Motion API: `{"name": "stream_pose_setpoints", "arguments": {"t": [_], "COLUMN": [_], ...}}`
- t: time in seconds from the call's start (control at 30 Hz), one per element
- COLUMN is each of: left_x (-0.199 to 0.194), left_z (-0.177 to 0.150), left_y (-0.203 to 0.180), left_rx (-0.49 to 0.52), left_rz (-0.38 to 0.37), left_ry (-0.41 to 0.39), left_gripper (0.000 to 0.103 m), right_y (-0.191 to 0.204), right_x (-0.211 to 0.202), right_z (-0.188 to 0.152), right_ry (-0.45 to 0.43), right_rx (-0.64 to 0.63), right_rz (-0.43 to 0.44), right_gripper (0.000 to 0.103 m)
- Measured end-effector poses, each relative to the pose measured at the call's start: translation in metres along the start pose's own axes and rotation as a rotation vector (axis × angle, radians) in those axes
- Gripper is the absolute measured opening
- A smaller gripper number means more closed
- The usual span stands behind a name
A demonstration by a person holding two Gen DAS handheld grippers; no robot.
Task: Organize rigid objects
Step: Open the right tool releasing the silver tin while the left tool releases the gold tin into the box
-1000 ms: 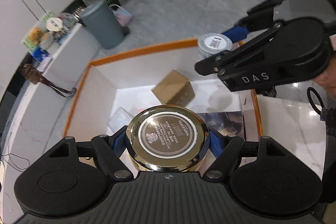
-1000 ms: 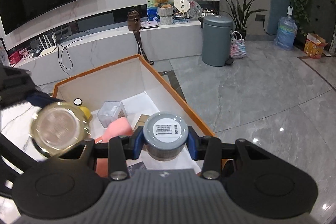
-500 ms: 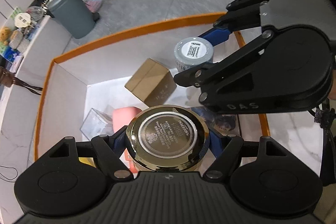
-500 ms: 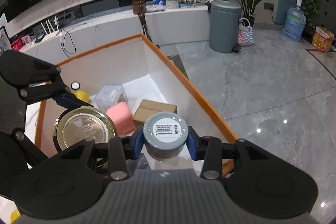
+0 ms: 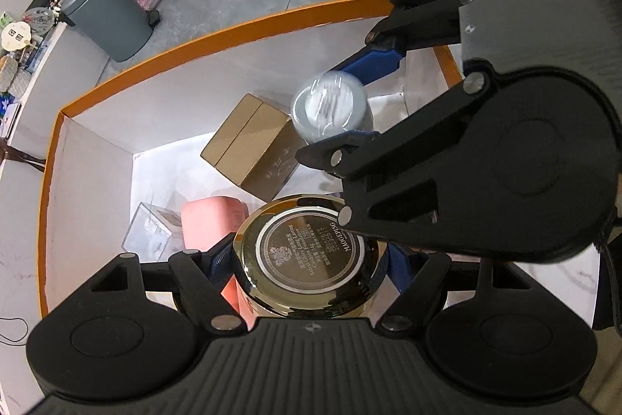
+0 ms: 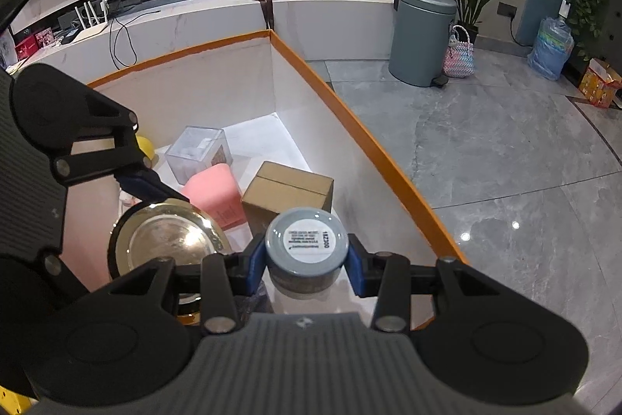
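My left gripper (image 5: 307,259) is shut on a gold round tin (image 5: 311,255), held inside the white box with the orange rim (image 5: 217,34). The tin also shows in the right wrist view (image 6: 167,244). My right gripper (image 6: 307,259) is shut on a grey jar with a white label (image 6: 306,243), held low inside the same box (image 6: 350,119) near its right wall. The jar appears blurred in the left wrist view (image 5: 330,107), beyond the tin.
On the box floor lie a brown cardboard box (image 6: 287,193), a pink block (image 6: 214,193), a clear plastic cube (image 6: 196,152) and a yellow object (image 6: 144,146). A grey bin (image 6: 420,37) stands on the floor beyond.
Both grippers have moved down and further into the box with their loads. The grey jar has come lower, close to the cardboard box.
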State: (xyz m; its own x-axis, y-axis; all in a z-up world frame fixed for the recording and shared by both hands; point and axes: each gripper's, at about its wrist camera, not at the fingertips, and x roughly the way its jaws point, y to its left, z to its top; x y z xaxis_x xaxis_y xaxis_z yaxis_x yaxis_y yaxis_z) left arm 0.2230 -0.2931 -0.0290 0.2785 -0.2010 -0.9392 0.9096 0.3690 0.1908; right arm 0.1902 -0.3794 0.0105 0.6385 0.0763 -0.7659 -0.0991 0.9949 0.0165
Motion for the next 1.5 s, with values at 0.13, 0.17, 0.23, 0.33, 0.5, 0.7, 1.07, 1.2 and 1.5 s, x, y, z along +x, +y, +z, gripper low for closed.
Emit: {"name": "stream_pose_setpoints", "arguments": {"t": [0.13,0.17,0.23,0.33,0.5,0.7,1.07,1.2,1.5], "left_x": [0.001,0.002,0.003,0.005,0.0,-0.008,-0.044,-0.059,-0.093], "left_z": [0.0,0.0,0.0,0.0,0.001,-0.001,-0.009,-0.015,-0.04], "left_y": [0.0,0.0,-0.001,-0.004,-0.007,-0.008,0.014,0.018,0.017], "left_rx": [0.001,0.004,0.009,0.029,0.04,0.047,-0.037,-0.058,-0.095], "left_rz": [-0.001,0.0,0.013,0.036,0.044,0.059,0.102,0.119,0.157], "left_ry": [0.019,0.022,0.03,0.034,0.015,0.01,-0.057,-0.078,-0.141], "left_gripper": [0.088,0.089,0.092,0.092,0.092,0.092,0.093,0.093,0.093], "right_y": [0.0,-0.001,-0.001,-0.001,-0.001,-0.002,0.001,0.001,0.012], "right_x": [-0.001,-0.001,-0.002,-0.002,-0.003,-0.007,-0.02,-0.025,-0.038], "right_z": [0.0,0.0,0.0,0.0,0.0,0.003,0.011,0.012,0.019], "right_ry": [-0.007,-0.009,-0.01,-0.011,-0.012,-0.02,-0.056,-0.066,-0.094], "right_rx": [0.006,0.006,0.007,0.007,0.008,0.018,0.029,0.031,0.018], "right_rz": [-0.001,-0.001,0.0,0.0,0.0,-0.005,-0.008,-0.011,-0.001], "right_gripper": [0.043,0.044,0.044,0.044,0.044,0.044,0.044,0.044,0.044]}}
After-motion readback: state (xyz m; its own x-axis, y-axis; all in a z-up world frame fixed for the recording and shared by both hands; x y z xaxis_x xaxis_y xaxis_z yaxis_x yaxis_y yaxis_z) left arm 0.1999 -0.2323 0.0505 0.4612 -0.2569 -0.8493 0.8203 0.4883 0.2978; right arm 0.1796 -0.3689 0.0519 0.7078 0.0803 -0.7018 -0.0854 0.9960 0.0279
